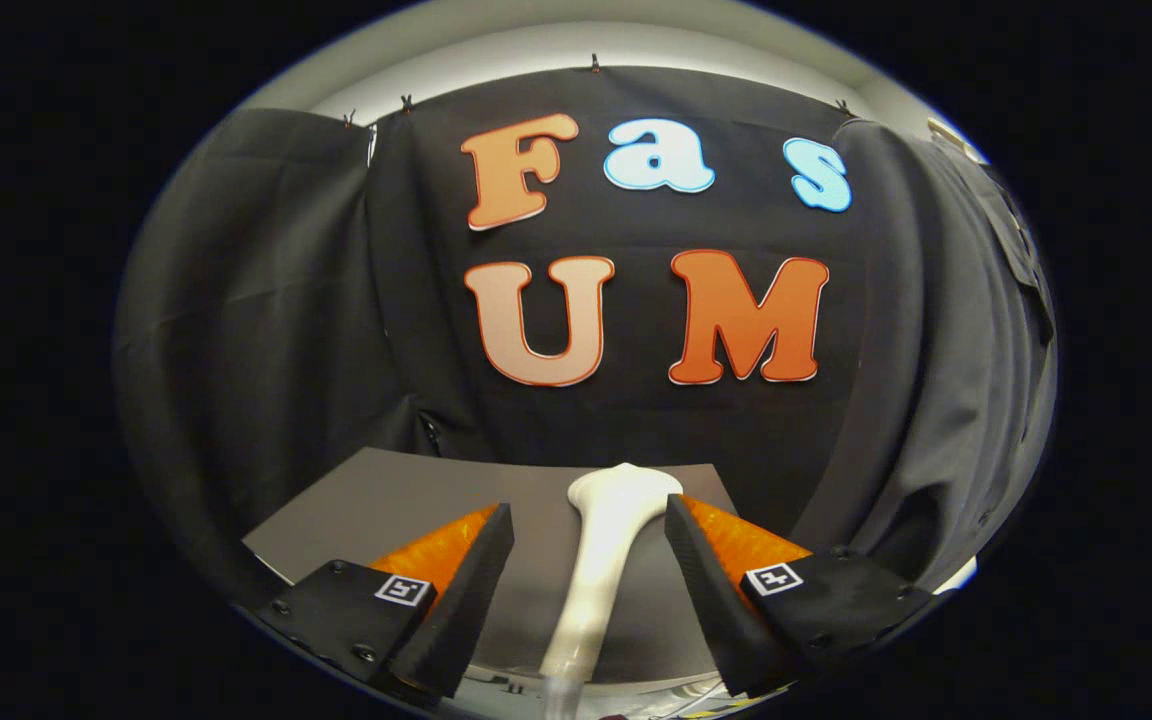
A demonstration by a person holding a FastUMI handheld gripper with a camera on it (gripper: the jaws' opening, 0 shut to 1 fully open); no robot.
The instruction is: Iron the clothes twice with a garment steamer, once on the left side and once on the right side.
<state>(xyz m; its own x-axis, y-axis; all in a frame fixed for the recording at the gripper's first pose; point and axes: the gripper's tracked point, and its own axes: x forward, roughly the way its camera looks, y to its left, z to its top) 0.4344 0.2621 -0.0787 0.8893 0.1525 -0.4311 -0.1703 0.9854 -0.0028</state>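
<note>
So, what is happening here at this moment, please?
A person holds a hand-held gripper over a grey table in a booth with black cloth walls. A white garment steamer lies on the table between the two fingers, its wide head pointing away. The fingers stand open on each side of it, apart from it. A dark garment hangs beyond the fingers, to the right. Ironing has not begun.

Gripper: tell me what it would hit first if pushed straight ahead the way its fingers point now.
Probably the white steamer, which stands between the open fingers of the gripper, neither pressing on it. Its wide head rises just ahead of the fingertips. Beyond it lie the grey board and the black cloth wall; depth is unclear.
</note>
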